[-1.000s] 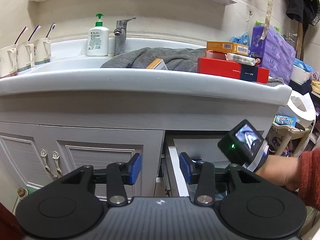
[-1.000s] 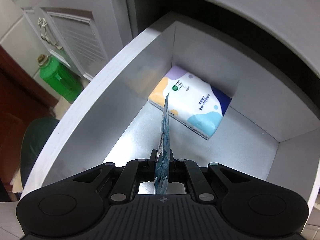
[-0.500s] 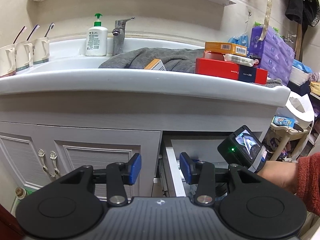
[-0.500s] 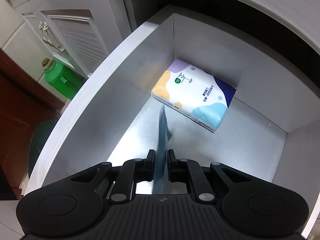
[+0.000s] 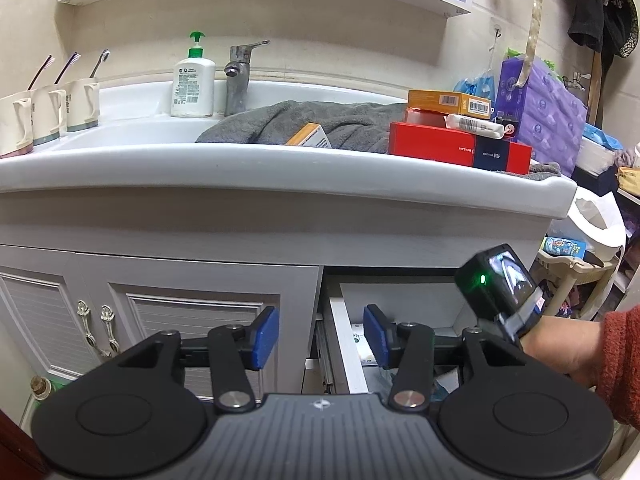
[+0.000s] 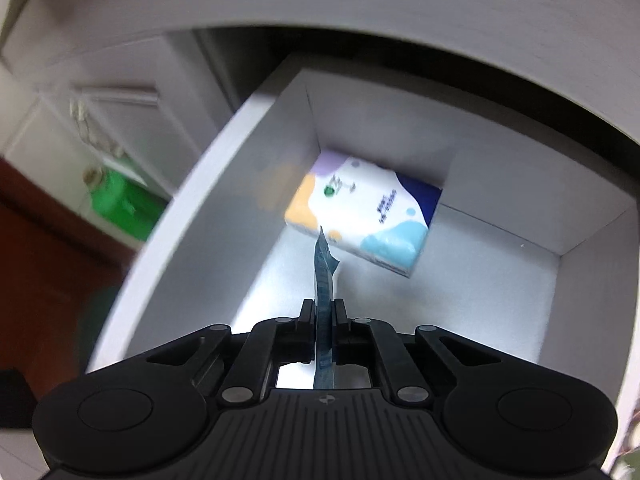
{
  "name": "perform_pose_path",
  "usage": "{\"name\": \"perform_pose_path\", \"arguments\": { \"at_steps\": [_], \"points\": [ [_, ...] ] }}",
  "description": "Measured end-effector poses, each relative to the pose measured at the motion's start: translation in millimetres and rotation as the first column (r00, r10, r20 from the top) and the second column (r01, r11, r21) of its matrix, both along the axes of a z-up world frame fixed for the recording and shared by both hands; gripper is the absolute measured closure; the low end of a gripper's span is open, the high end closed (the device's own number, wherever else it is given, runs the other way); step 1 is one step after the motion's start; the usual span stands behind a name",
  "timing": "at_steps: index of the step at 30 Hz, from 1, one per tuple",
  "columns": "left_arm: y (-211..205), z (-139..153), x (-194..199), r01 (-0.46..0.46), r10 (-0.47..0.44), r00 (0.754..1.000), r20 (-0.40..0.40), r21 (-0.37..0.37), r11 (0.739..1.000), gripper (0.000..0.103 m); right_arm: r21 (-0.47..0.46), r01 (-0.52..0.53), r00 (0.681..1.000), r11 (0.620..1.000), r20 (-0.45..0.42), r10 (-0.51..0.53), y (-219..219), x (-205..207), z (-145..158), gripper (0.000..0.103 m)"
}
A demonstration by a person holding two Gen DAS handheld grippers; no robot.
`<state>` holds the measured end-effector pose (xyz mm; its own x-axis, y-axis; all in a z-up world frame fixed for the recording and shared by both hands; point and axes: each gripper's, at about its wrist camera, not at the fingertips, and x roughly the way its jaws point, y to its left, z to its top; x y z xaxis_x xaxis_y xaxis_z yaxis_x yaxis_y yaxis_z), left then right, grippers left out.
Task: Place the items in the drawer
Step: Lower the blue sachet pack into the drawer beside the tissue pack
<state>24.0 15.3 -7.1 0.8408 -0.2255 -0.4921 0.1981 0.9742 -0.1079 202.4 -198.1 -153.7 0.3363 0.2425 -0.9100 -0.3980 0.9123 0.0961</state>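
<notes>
The step in hand looks like lowering an item into the drawer (image 6: 208,216); the right gripper (image 6: 323,312) has its jaws pressed together on a thin blue packet (image 6: 323,268), pinched edge-on at lower centre of the right wrist view and hanging over the drawer's open box, not yet on its floor; the frame is blurred, so what the packet is I cannot tell.

The next move, as I judge it, calls for bringing the packet down to the bare floor in front of the tissue pack (image 6: 364,216), then letting the jaws part; the packet is limp and may cling to a pad or flop against the pack.

The drawer holds one thing that shows: the tissue pack, lying flat in its far left corner, at centre of the frame; the rest of the floor is bare.

In the left wrist view the left gripper (image 5: 320,336) is spread, its jaws opening with nothing between them; it faces the cabinet front at lower centre, the drawer at lower right.

The sink (image 5: 280,168) holds a grey towel (image 5: 320,124); on it, at centre right, sit more items: a red box (image 5: 460,148), an orange box (image 5: 448,102), a white tube (image 5: 474,124), a small orange carton (image 5: 310,138).
</notes>
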Motion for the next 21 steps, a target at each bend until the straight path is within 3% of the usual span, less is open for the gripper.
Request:
{"name": "perform_pose_path", "arguments": {
  "at_steps": [4,8,12,18,21],
  "points": [
    [1,0,0,-0.003,0.003,1.000,-0.001,0.005,1.000,0.047,-0.178,-0.160,0.981,0.971,0.078,0.176,27,-9,-2,0.096],
    [4,1,0,-0.011,0.011,1.000,0.001,0.001,1.000,0.047,-0.392,-0.323,0.911,0.861,0.120,0.396,52,-29,-11,0.094],
    [6,1,0,-0.017,0.017,1.000,0.002,-0.004,1.000,0.046,-0.350,-0.393,0.897,0.850,0.056,0.438,48,-38,-13,0.083],
    [4,2,0,-0.011,0.011,1.000,0.003,-0.005,1.000,0.046,-0.313,-0.416,0.899,0.854,0.002,0.439,36,-45,-11,0.080],
    [2,2,0,-0.008,0.008,1.000,0.004,-0.002,1.000,0.045,-0.230,-0.408,0.911,0.884,-0.045,0.409,26,-47,-6,0.077]
  ]
}}
